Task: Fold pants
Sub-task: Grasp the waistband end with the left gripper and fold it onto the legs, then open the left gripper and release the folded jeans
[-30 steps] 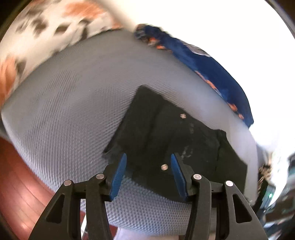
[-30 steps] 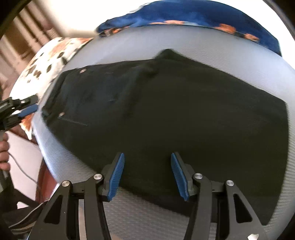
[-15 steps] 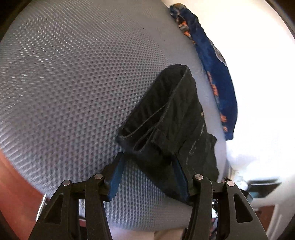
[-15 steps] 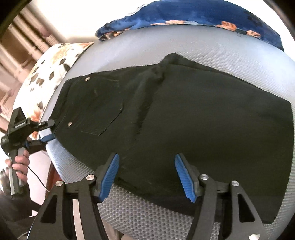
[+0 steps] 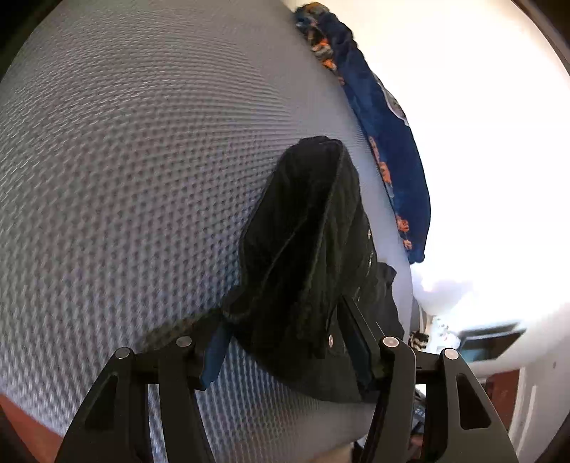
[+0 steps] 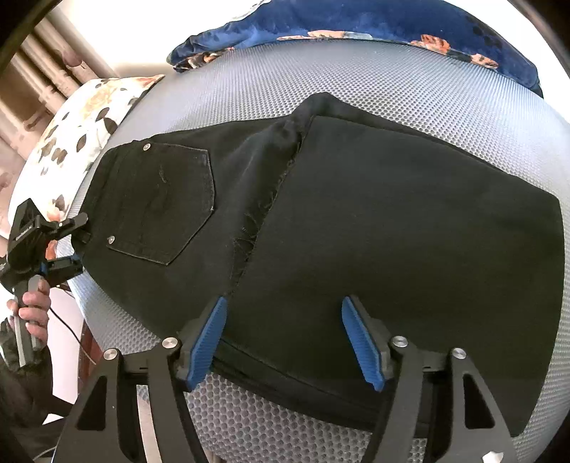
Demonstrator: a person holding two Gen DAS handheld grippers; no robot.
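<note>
Black pants [image 6: 356, 220] lie folded on a grey mesh mattress [image 6: 356, 71], back pocket up at the left, legs doubled over at the right. My left gripper [image 5: 285, 342] is open, its jaws astride the waistband end of the pants [image 5: 313, 249], which fills the gap between them. It also shows in the right wrist view [image 6: 76, 245] at the pants' left end. My right gripper [image 6: 285, 338] is open, its blue pads either side of the near edge of the pants, low over the fabric.
A blue floral cloth [image 6: 356, 25] lies along the far edge of the mattress and shows in the left wrist view [image 5: 384, 142]. A white floral pillow [image 6: 82, 117] lies at the far left. Wooden floor [image 5: 25, 427] shows below the mattress edge.
My left gripper has moved in onto the waistband end, which now sits between its jaws. My right gripper has moved forward to the near edge of the pants.
</note>
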